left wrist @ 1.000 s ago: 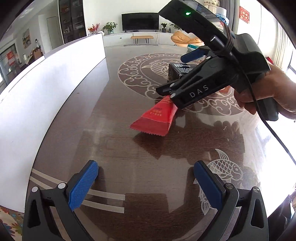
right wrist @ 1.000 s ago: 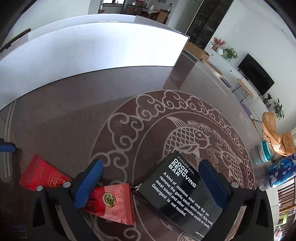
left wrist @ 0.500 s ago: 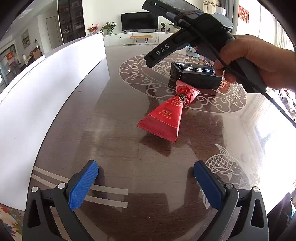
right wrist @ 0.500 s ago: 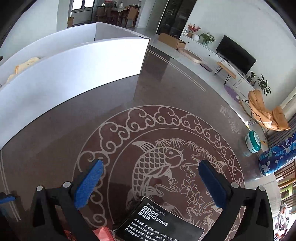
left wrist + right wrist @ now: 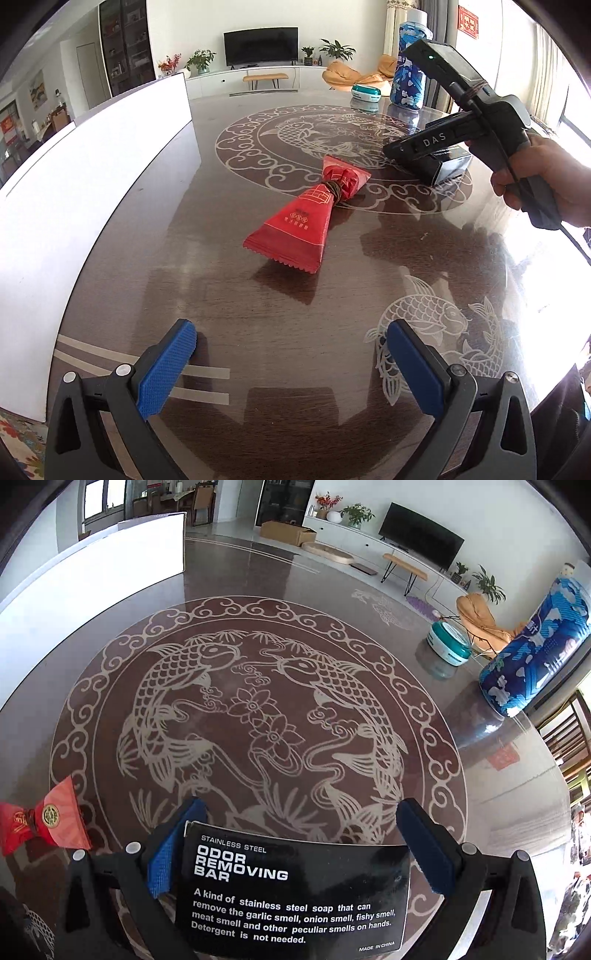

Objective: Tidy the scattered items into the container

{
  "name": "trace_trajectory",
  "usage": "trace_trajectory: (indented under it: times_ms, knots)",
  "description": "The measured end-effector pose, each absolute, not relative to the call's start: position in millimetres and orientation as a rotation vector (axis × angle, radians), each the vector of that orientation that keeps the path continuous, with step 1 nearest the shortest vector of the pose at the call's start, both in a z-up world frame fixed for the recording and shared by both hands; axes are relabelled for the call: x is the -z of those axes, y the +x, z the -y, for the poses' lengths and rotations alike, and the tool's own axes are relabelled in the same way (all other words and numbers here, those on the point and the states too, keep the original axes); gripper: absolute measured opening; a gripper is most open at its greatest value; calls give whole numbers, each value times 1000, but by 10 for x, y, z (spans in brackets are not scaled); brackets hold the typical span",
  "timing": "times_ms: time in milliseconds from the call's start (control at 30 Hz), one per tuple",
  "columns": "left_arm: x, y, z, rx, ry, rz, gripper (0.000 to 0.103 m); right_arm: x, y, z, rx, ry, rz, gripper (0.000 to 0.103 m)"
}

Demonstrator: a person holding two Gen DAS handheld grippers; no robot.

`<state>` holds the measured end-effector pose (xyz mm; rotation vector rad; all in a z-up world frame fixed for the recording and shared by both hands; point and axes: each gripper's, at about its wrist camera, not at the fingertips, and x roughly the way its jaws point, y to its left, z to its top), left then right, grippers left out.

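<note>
A red snack pouch (image 5: 314, 218) tied in the middle lies on the dark table, ahead of my open, empty left gripper (image 5: 291, 365). It also shows at the left edge of the right wrist view (image 5: 44, 821). A black "Odor Removing Bar" box (image 5: 295, 893) lies between the fingers of my right gripper (image 5: 299, 845), whose jaws stand wide on both sides of it and are not closed on it. In the left wrist view the right gripper (image 5: 428, 144) sits over the box (image 5: 448, 166). The white container (image 5: 92, 177) stands along the table's left side.
A blue patterned bottle (image 5: 539, 642) and a teal round tin (image 5: 448, 642) stand at the table's far right. The container's white wall (image 5: 96, 576) runs along the far left. The table (image 5: 258, 572) carries a carp pattern in its middle.
My right gripper has swung right and come down around the black box, which now lies between its fingers. The left gripper has stayed low and open; the pouch lies where it was.
</note>
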<state>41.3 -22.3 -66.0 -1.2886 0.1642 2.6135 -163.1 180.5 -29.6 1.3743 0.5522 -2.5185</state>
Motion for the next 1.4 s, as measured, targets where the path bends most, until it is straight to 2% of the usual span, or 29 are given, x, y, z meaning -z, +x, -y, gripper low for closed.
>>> trace_trajectory:
  times_ms: [100,367,567,733,1000,1400]
  knots:
    - [697,354,134,-2613,-1291,-166,103,153,-1392,-2045,2594,1301,-499,103]
    - [692,320,108,-2605,-1309,-171,103,-270,-658,-2339,2731,1129,-206,103]
    - [693,295,81,-2617,-1315,-165,103,-74,-141,-2482,2671,1243,-99,103]
    - [696,289,70,-2622,-1323,-160,103,103,15,-2549,2627,1332,-84,103]
    - [698,301,69,-2628,-1316,-159,103,170,-111,-2424,2535,1334,-9,103]
    - [706,331,78,-2646,-1296,-152,103,185,-1027,-2743,2548,1372,380,103]
